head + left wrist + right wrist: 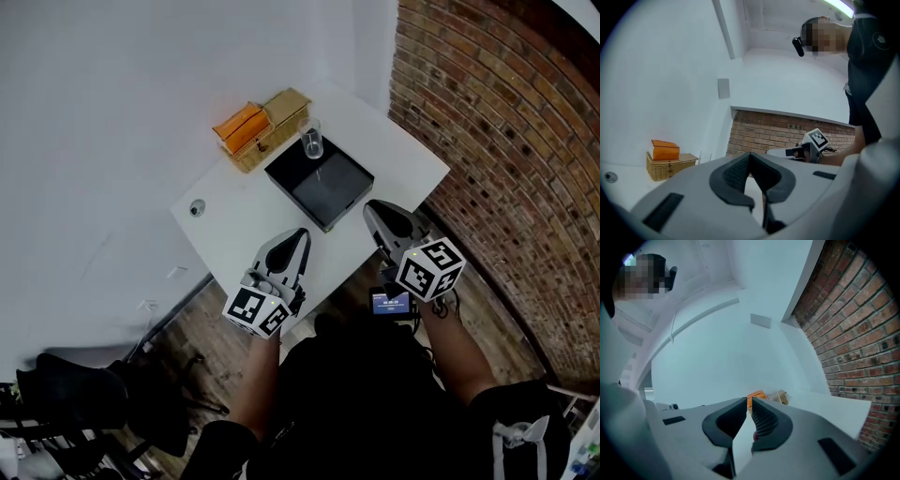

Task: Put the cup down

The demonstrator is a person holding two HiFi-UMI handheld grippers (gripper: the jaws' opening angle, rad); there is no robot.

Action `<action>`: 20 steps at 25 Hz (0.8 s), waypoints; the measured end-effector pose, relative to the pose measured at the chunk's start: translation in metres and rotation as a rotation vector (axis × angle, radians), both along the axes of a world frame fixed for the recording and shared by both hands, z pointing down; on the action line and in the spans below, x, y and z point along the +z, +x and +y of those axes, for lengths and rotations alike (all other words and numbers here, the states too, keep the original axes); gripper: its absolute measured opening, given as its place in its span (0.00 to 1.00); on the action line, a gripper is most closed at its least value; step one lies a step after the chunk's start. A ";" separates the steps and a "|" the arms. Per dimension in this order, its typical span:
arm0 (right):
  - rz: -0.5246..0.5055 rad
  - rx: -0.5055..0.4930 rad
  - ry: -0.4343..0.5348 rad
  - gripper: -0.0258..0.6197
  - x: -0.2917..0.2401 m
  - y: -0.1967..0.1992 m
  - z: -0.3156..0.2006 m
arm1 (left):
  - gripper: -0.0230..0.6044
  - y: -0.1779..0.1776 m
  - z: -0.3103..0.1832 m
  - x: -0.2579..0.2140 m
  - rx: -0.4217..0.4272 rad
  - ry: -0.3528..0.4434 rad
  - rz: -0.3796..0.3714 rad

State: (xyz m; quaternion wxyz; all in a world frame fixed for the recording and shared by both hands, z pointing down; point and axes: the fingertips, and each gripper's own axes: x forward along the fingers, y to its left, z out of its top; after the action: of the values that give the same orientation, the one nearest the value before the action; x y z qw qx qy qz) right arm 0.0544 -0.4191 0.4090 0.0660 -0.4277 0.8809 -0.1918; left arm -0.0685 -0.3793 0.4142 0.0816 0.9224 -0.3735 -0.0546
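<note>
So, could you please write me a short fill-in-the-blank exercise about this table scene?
1. The glass cup stands upright on the black ____.
2. The orange box rests on the wicker ____.
3. The wall right of the table is built of ____.
Missing words: tray; basket; brick.

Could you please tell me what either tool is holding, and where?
Nothing: left tool shut empty, right tool closing on nothing; cup stands on the tray.
</note>
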 end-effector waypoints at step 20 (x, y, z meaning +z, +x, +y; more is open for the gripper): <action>0.014 -0.016 -0.029 0.07 0.011 -0.018 -0.010 | 0.05 0.004 -0.003 0.005 0.035 -0.014 0.021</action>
State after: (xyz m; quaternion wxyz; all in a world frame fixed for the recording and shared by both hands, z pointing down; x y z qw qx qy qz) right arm 0.0368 -0.4293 0.4203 0.0521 -0.4231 0.8817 -0.2021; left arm -0.0650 -0.3820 0.4191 0.0930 0.9275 -0.3570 -0.0605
